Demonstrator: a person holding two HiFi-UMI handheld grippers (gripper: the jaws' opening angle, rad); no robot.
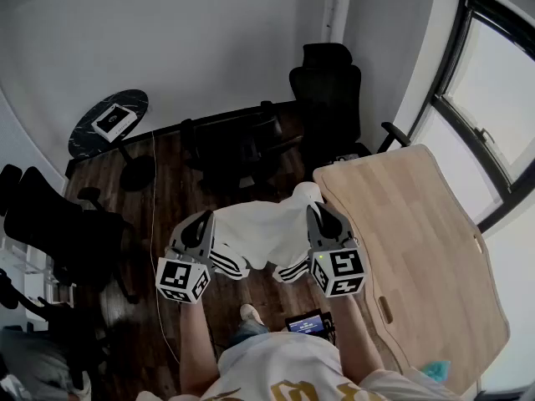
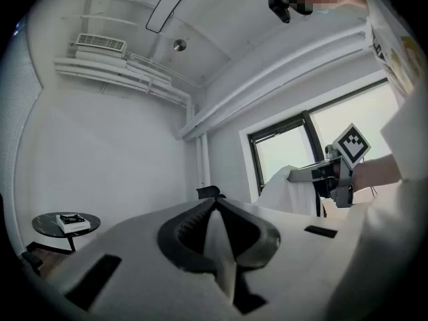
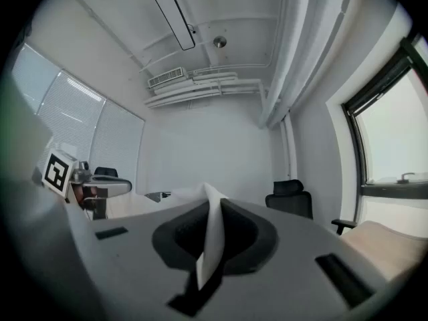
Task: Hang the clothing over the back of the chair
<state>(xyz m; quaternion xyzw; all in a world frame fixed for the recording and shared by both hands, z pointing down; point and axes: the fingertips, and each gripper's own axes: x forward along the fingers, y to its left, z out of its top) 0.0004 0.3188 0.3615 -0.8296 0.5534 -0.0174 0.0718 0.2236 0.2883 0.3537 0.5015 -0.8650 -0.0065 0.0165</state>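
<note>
A white garment [image 1: 263, 230] with black-striped cuffs hangs stretched in the air between my two grippers. At its left edge, my left gripper [image 1: 203, 225] is shut on the cloth. A fold of that white fabric [image 2: 219, 241] is pinched between its jaws in the left gripper view. My right gripper [image 1: 323, 220] is shut on the garment's right edge, with fabric [image 3: 212, 236] caught between its jaws. Both grippers point level. A black office chair [image 1: 236, 147] stands just beyond the garment. A taller black chair [image 1: 330, 94] stands farther back.
A light wooden table [image 1: 418, 249] lies at my right, close to the right gripper. More black chairs [image 1: 50, 224] stand at the left. A small round dark table [image 1: 109, 122] with a box on it sits at the back left. Windows line the right wall.
</note>
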